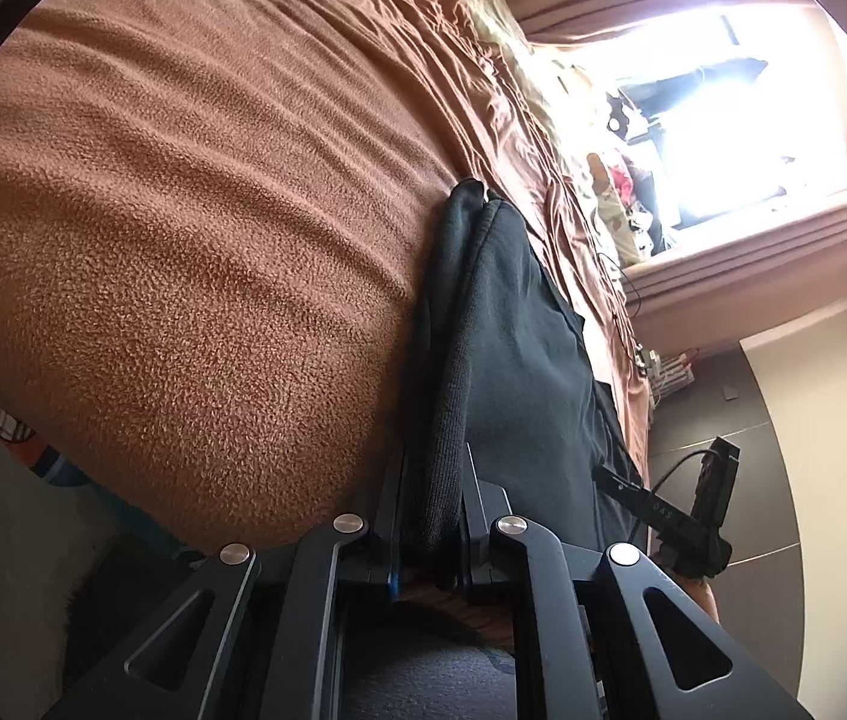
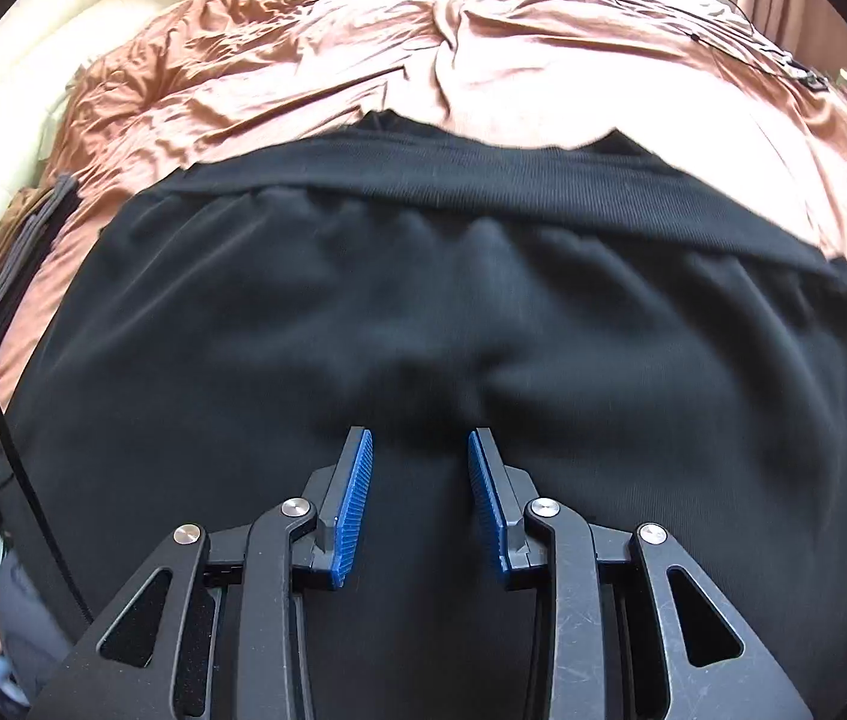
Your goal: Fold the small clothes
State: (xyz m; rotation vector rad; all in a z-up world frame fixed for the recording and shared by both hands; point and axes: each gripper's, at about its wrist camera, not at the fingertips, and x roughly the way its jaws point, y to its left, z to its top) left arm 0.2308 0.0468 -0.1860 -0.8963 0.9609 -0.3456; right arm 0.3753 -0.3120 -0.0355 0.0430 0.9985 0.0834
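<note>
Closest to you, your left tongs (image 1: pixel 432 504) are clamped on a doubled, ribbed edge of the black garment (image 1: pixel 513 324), which runs away from the jaws in a narrow fold and lies on the brown fleece blanket (image 1: pixel 183 240) of the bed. Your right tongs (image 2: pixel 420 498) hang spread apart over the broad middle of the same black garment (image 2: pixel 423 312), nothing between the blue pads (image 2: pixel 354 504); whether their tips touch the cloth you cannot tell. Judge this piece as light, soft and limp: it will sag and slide from any single pinch, and the smooth body fabric looks more slippery than the ribbed band (image 2: pixel 483 180) further out. Take hold at that thicker band or at a corner where layers stack, not in the loose centre, where you would only bunch up one layer. Beyond the garment, the rumpled copper sheet (image 2: pixel 423 48) offers an uneven bed for laying folds flat. At the far left edge, a stack of folded clothes (image 2: pixel 15 252) sits well apart.
</note>
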